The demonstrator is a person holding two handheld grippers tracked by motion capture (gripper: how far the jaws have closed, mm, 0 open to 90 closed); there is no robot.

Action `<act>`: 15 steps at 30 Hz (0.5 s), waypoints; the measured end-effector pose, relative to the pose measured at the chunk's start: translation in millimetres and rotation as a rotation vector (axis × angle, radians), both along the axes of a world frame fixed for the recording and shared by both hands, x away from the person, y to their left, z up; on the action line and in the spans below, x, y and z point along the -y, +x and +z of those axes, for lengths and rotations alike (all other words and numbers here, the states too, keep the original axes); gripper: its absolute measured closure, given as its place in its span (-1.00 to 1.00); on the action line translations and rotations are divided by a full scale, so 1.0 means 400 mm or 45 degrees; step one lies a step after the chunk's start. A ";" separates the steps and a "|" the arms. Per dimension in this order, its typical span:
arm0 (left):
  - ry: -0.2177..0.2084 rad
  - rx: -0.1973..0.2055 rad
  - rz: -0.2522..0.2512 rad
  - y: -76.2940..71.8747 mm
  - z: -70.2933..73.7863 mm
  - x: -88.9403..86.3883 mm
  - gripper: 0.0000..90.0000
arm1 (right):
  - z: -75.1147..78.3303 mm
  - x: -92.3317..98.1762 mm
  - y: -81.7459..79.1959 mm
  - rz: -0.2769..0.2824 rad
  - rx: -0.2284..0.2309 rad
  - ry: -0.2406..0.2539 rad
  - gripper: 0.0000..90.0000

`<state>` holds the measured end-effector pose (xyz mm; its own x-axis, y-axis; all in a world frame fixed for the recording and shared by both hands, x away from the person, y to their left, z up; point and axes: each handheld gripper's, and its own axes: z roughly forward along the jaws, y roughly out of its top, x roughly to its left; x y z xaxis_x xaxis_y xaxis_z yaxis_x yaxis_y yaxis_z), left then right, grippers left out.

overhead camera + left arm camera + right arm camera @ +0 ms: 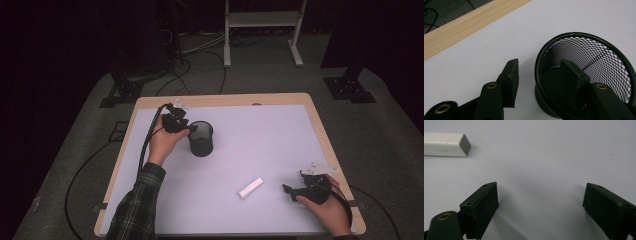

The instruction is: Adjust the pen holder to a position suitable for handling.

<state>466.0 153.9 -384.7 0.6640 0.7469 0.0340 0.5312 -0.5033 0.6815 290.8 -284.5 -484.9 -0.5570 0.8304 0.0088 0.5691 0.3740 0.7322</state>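
Note:
A black mesh cup stands upright on the left half of the white table top. My left gripper reaches it from the left. In the left gripper view the left gripper straddles the rim of the mesh cup, one jaw outside and one inside. Neither pad presses the wall, so it is open. A white rectangular stick lies flat near the front. My right gripper rests to its right, wide open and holding nothing. The right gripper has the white stick at upper left in its own view.
The table's wooden edge runs close behind the cup. Cables trail off the left side onto the grey floor. A white metal frame and black stand bases stand beyond the far edge.

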 end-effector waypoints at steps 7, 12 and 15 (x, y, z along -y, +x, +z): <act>0.042 -0.037 -0.013 0.016 -0.022 0.012 0.31 | 0.000 0.000 0.000 0.000 -0.001 0.001 -0.74; 0.050 -0.066 -0.016 0.020 -0.034 0.020 0.46 | 0.000 0.000 0.000 0.000 0.000 0.000 -0.74; 0.076 -0.066 -0.009 0.022 -0.038 0.023 0.57 | 0.000 0.000 0.000 -0.001 -0.001 0.001 -0.74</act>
